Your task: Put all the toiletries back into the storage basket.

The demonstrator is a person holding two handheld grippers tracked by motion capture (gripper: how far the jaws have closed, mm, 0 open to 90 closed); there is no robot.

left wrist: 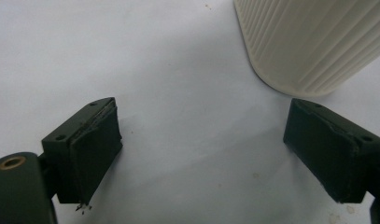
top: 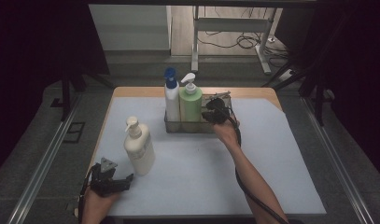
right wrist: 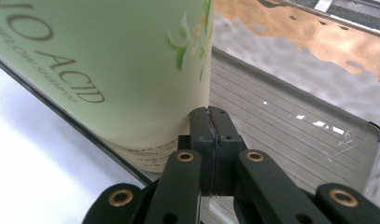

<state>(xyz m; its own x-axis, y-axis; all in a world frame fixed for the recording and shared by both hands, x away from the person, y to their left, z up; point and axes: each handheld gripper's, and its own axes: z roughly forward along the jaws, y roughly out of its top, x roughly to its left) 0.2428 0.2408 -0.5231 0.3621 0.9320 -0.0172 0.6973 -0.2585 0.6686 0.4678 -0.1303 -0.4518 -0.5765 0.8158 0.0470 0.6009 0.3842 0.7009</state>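
Note:
A cream pump bottle (top: 140, 149) stands upright on the pale mat at the front left; its ribbed base (left wrist: 309, 42) sits just beyond my left gripper (left wrist: 204, 149). That gripper (top: 122, 181) rests open near the front edge with bare mat between its jaws. A clear tray (top: 197, 130) at the back middle holds a white bottle with a blue pump (top: 172, 100) and a green pump bottle (top: 191, 105). My right gripper (top: 210, 109) is at the tray's right part, beside the green bottle (right wrist: 108, 60). Its jaws (right wrist: 211, 123) are shut, pad against pad, over the tray's ribbed floor (right wrist: 290, 121).
The pale mat (top: 271, 168) covers a wooden table top, with free room at its front middle and right. Metal rails run along both sides of the table. A desk frame and cables stand on the floor beyond the far edge.

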